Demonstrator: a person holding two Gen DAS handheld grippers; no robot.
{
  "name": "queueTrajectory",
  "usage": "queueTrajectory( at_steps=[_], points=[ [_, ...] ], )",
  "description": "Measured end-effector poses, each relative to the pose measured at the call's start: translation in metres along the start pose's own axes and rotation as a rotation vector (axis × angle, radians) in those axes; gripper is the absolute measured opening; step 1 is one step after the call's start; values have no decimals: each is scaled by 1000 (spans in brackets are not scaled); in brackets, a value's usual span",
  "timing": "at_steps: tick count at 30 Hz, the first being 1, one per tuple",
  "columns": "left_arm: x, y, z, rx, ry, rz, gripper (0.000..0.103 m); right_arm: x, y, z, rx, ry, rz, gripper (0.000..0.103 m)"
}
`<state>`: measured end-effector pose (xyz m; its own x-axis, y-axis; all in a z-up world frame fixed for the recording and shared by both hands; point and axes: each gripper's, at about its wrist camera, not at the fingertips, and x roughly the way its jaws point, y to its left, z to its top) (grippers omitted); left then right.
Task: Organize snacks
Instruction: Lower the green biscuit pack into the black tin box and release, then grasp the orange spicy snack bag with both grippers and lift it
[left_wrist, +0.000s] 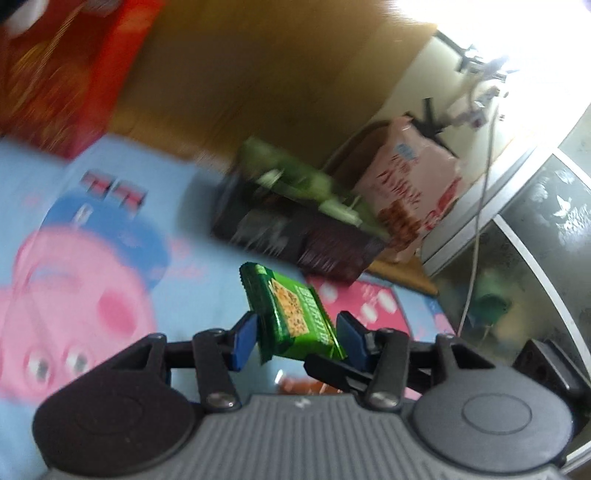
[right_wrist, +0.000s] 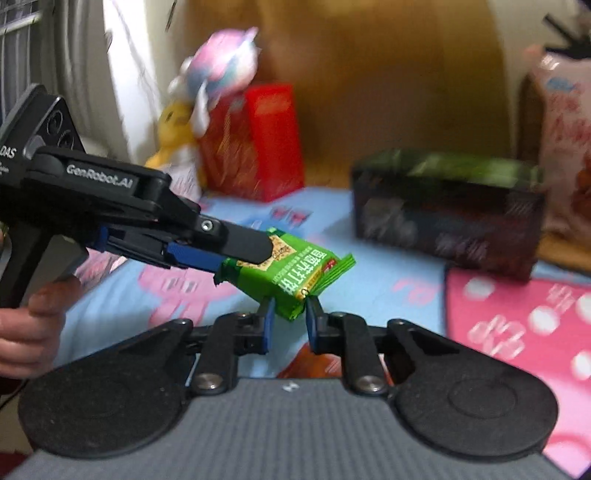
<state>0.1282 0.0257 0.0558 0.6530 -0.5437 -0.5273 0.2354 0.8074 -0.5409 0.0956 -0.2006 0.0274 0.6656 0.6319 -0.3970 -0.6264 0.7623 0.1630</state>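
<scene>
Cartoon-pig blanket (left_wrist: 110, 258), plush toys (right_wrist: 218, 70), wooden headboard (right_wrist: 388, 81), window cable (left_wrist: 484, 206).

Light source: window glare (left_wrist: 491, 33) at upper right of the left wrist view — blown out to white.
Brightness: moderate indoors, colours saturated.
Blur: strong motion smear on red box (left_wrist: 62, 70) and dark box (right_wrist: 447, 210).
Sharpness: green snack packet (right_wrist: 291, 277) fairly crisp.
Distortion: fisheye bending at frame edges.
</scene>
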Motion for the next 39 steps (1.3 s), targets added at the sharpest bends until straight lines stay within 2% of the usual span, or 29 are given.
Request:
queueTrajectory(
  at_steps=[5,8,9,10,12,13,14,15,17,19,23,30,35,39],
  points=[
    [32,-30,50,131,-62,3,47,1,-30,35,17,-120,-83,21],
    [62,-35,78,166,-83,21,53,13,-48,56,9,-192,-138,21],
    [75,-34,86,176,-96,44,60,19,-54,61,7,-203,-157,25],
    [88,-32,92,181,-102,77,62,30,-63,64,14,-206,-182,27],
    [113,-24,99,174,-89,166,62,45,-79,61,46,-201,-225,40],
    [122,-20,100,159,-74,198,61,46,-88,54,83,-202,-239,42],
    [126,-14,99,137,-68,200,60,45,-95,49,111,-190,-227,44],
    [124,-10,97,123,-80,180,60,41,-98,46,102,-197,-209,42],
    [114,-7,93,101,-120,168,60,30,-101,46,84,-223,-230,42],
    [99,-4,89,62,-153,153,60,22,-109,49,148,-248,-218,43],
    [64,0,69,12,-160,117,60,19,-120,48,274,-213,-154,43],
    [23,0,3,36,-49,106,60,-11,-105,30,370,-186,-88,44],
    [21,-4,-38,27,76,54,60,-31,-94,-5,450,-71,5,44],
    [19,-6,-62,12,134,6,60,-46,-77,-37,469,33,61,43]
  ],
)
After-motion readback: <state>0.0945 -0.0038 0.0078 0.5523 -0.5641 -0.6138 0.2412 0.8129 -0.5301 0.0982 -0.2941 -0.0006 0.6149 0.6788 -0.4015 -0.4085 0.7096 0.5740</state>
